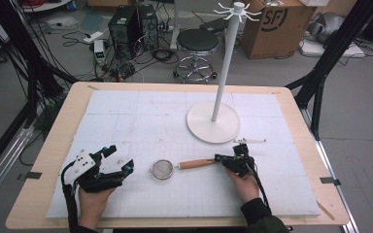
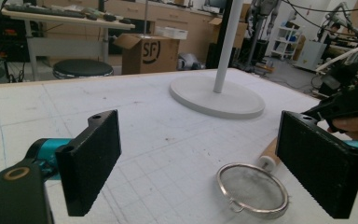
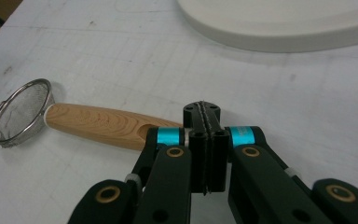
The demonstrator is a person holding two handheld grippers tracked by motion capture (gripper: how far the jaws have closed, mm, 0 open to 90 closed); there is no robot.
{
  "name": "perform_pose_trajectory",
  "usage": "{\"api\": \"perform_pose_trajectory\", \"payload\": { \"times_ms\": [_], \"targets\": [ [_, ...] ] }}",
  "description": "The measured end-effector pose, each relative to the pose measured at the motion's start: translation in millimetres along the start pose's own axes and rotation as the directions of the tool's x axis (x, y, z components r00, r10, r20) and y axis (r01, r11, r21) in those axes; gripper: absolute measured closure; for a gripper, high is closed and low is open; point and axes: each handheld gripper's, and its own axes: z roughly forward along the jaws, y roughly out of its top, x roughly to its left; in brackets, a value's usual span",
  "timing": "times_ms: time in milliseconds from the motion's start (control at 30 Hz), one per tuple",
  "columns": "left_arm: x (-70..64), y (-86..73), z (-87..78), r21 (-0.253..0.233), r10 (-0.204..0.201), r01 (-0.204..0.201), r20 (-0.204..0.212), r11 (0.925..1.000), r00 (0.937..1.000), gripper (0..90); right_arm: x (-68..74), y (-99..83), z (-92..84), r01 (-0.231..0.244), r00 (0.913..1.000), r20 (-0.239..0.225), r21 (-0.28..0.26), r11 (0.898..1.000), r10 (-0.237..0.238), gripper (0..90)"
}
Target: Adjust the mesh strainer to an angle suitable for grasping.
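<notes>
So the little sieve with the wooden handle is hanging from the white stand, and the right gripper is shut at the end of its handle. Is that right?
Not quite. The sieve is not hanging from the white stand; it lies flat on the table in front of the stand's round base, as the high view shows. The rest holds: the right gripper is shut at the end of the wooden handle.

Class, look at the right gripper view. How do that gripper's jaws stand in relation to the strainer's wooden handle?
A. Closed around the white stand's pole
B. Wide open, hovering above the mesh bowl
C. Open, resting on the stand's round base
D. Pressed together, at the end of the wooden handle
D: in the right gripper view the right gripper has its jaws pressed together with no gap, at the free end of the strainer handle, away from the mesh.
</notes>
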Motion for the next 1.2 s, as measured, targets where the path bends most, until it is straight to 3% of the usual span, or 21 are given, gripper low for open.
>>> {"api": "perform_pose_trajectory", "payload": {
  "times_ms": [200,267,567,667,967,1100,1200],
  "targets": [
    [2.7,-1.9,0.9,0.018,0.018,-0.018,0.000,0.9997,0.9998,14.7,10.7,4.1,12.8,-0.007,0.9995,-0.031,-0.003,1.000,0.007,90.0],
    [4.6,-2.3,0.6,0.017,0.007,-0.007,-0.001,0.9998,1.0000,14.7,16.1,6.6,18.7,-0.013,0.9989,-0.044,0.000,1.000,0.013,90.0],
    [4.1,-2.2,-1.6,0.009,-0.003,0.003,-0.002,1.0000,1.0000,14.7,34.7,19.6,45.1,0.027,0.9990,-0.036,0.016,1.000,-0.027,90.0],
    [5.1,-2.3,-2.5,0.011,-0.004,0.004,-0.004,0.9999,1.0000,14.7,34.6,19.8,44.3,0.012,0.9993,-0.037,0.007,1.000,-0.012,90.0],
    [4.8,-2.4,-0.9,0.012,-0.010,0.010,-0.001,0.9999,0.9999,14.7,43.6,3.0,32.8,0.031,0.9980,-0.057,0.037,0.999,-0.029,90.0],
    [2.9,-1.9,0.7,0.016,-0.009,0.009,0.006,0.9998,0.9999,14.7,51.6,-0.5,34.6,0.058,0.9974,-0.047,0.050,0.997,-0.055,90.0],
    [1.8,-1.6,1.1,0.020,-0.001,0.001,0.005,0.9998,1.0000,14.7,49.5,3.6,38.5,0.039,0.9981,-0.050,0.047,0.998,-0.036,90.0]
  ]
}}
